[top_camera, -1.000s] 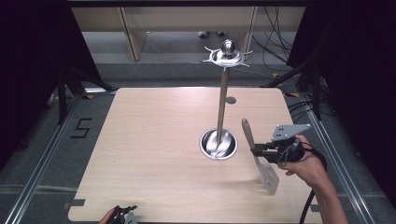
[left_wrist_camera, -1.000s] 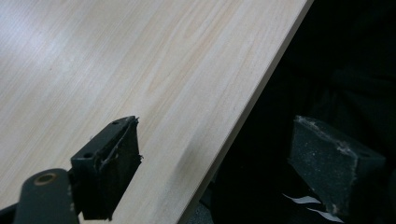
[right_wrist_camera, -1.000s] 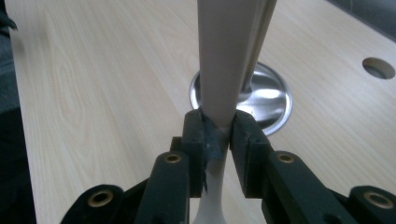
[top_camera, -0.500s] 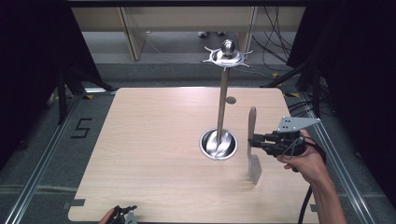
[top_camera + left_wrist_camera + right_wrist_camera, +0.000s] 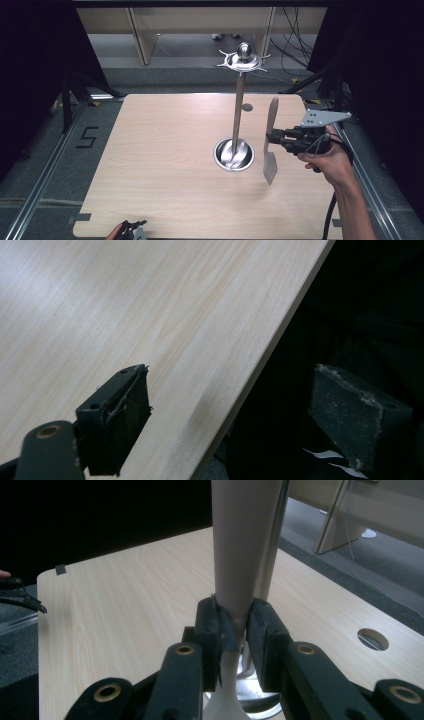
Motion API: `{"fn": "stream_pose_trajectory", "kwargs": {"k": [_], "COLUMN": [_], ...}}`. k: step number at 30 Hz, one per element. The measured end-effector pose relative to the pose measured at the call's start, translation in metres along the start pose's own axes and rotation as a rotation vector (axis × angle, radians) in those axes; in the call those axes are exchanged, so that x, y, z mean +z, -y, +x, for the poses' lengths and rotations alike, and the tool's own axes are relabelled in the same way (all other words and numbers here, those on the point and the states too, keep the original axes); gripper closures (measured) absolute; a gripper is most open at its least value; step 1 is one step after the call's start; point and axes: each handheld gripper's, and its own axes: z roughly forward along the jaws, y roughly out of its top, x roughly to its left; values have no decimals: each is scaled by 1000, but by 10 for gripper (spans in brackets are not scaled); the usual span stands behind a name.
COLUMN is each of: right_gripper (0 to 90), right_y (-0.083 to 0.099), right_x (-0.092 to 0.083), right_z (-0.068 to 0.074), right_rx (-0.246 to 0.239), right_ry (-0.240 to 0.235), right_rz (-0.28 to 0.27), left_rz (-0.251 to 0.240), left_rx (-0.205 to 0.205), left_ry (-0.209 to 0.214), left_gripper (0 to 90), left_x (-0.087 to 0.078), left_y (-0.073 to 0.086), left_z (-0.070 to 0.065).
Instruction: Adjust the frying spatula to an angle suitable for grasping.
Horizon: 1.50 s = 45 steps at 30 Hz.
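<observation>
A spatula (image 5: 270,167) with a pale wooden handle (image 5: 243,540) and a flat metal blade hangs upright, handle up. My right gripper (image 5: 275,137) is shut on its neck, just right of a metal stand. The stand has a round dish base (image 5: 234,155), a thin pole (image 5: 238,112) and a hooked ring top (image 5: 243,60). In the right gripper view the pads (image 5: 210,630) squeeze the handle, with the pole (image 5: 274,555) close behind it. My left gripper (image 5: 133,231) sits at the table's near edge, its jaws wide open over the edge (image 5: 235,420) with nothing between them.
The light wooden table (image 5: 165,150) has a small round hole (image 5: 247,107) near its far right. Metal rails (image 5: 45,170) run along both sides of the table. Cables (image 5: 295,55) lie on the floor behind it.
My right gripper has lifted the spatula off the table, turned it from tilted to upright, and carried it left toward the stand. The left gripper has stayed put.
</observation>
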Motion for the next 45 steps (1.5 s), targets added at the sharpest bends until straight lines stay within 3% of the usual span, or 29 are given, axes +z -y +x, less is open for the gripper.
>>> {"fn": "stream_pose_trajectory", "kwargs": {"k": [2,11,12,17,21,26,28,30,31,33,35,38,42,45], "right_gripper": [769,769,768,768,768,768,768,768,768,768,768,768,768,768], "right_y": [-4,-20,-22,-30,-38,-43,-46,-48,-47,-49,-51,-53,-55,-56], "right_x": [-1,-6,-4,-6,-5,-4,-2,-2,0,2,3,7,11,10], "right_z": [-2,-11,-12,-14,-18,-19,-20,-23,-22,-22,-23,-25,-25,-25], "right_rx": [6,-1,2,2,-19,-10,-3,-12,5,5,10,-5,0,0], "right_ry": [9,9,16,-2,1,-23,-4,-11,-6,-8,-20,-8,-18,-29], "right_rz": [-20,-9,-34,-15,-40,-41,-43,-25,-42,-31,-13,-36,-25,-3], "left_rz": [0,1,2,-2,-2,-2,-2,-2,-2,-2,-3,-4,-3,-6], "left_rx": [-1,0,-1,-2,-1,-2,-1,0,0,1,1,-4,-1,-2], "left_ry": [-10,-7,-6,1,1,1,0,15,15,-3,15,8,20,7], "left_gripper": [155,155,155,155,155,155,155,155,155,155,155,155,155,155], "left_x": [0,0,-2,-2,-2,-2,-2,-1,-1,-2,-1,-2,-2,-3], "left_y": [0,0,0,0,0,0,0,0,0,0,0,0,0,0], "left_z": [0,0,0,0,0,0,0,0,0,0,0,0,1,0]}}
